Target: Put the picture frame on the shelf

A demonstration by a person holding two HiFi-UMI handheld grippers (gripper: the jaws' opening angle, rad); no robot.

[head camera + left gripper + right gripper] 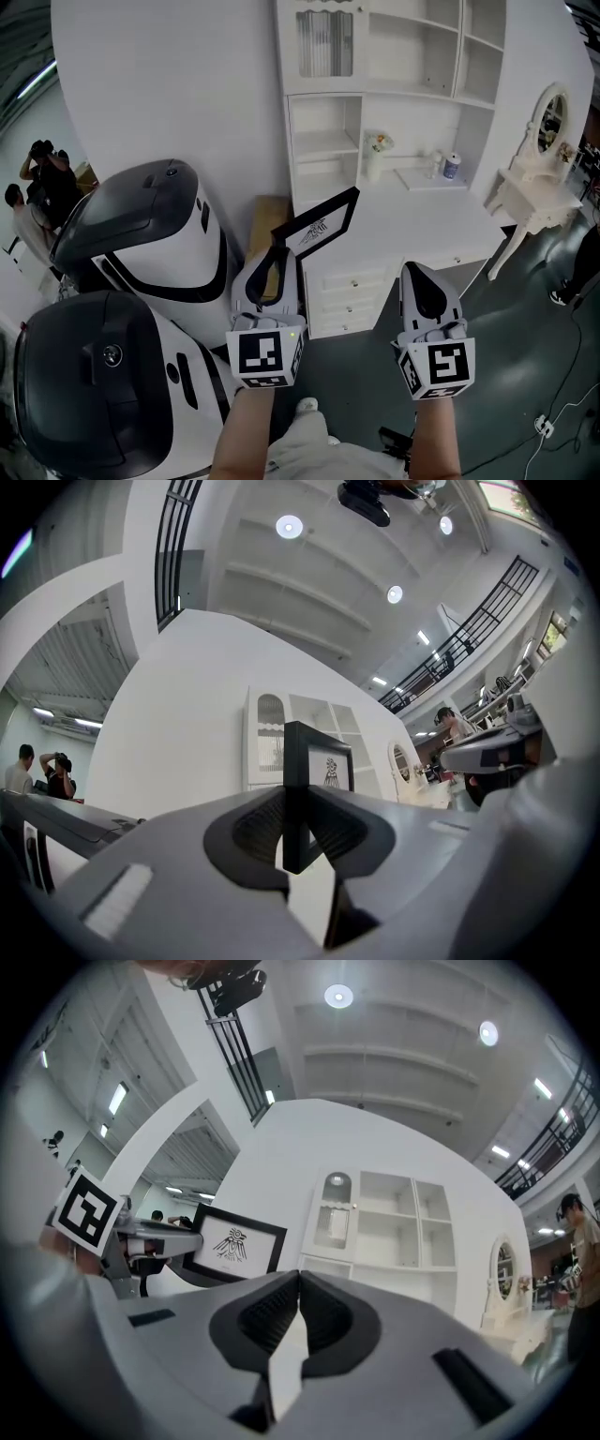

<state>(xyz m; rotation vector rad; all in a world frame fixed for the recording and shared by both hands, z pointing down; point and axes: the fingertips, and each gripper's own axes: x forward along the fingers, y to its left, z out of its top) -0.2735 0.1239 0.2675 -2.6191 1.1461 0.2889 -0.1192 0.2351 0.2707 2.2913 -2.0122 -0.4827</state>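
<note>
The picture frame [319,225] is black with a white mat and a small dark drawing. It hangs in the air in front of the white shelf [403,94], well short of it and not yet resting on any board. It sits tilted, its long side slanting up toward the shelf.

The left gripper [272,267] has it. In the left gripper view the jaws are clenched on one thin edge of the frame [319,766], near a corner, and the rest sticks out beyond them. The right gripper [427,291] hovers beside it with its jaws pressed together on nothing; its own view shows only a closed seam [300,1307], with the frame [234,1241] off to its left.

The hold looks like the weak point. Most of the frame hangs past a narrow pinch on one edge, so it could swing or slip if it is moved quickly.

A free corner may also catch a shelf board or upright on the way in.

A small vase of flowers [375,159] and a little jar [452,166] stand in the open space above the drawers. A careless sweep there could knock either over.

If the frame is set down leaning too steeply, it may tip forward once released.
</note>
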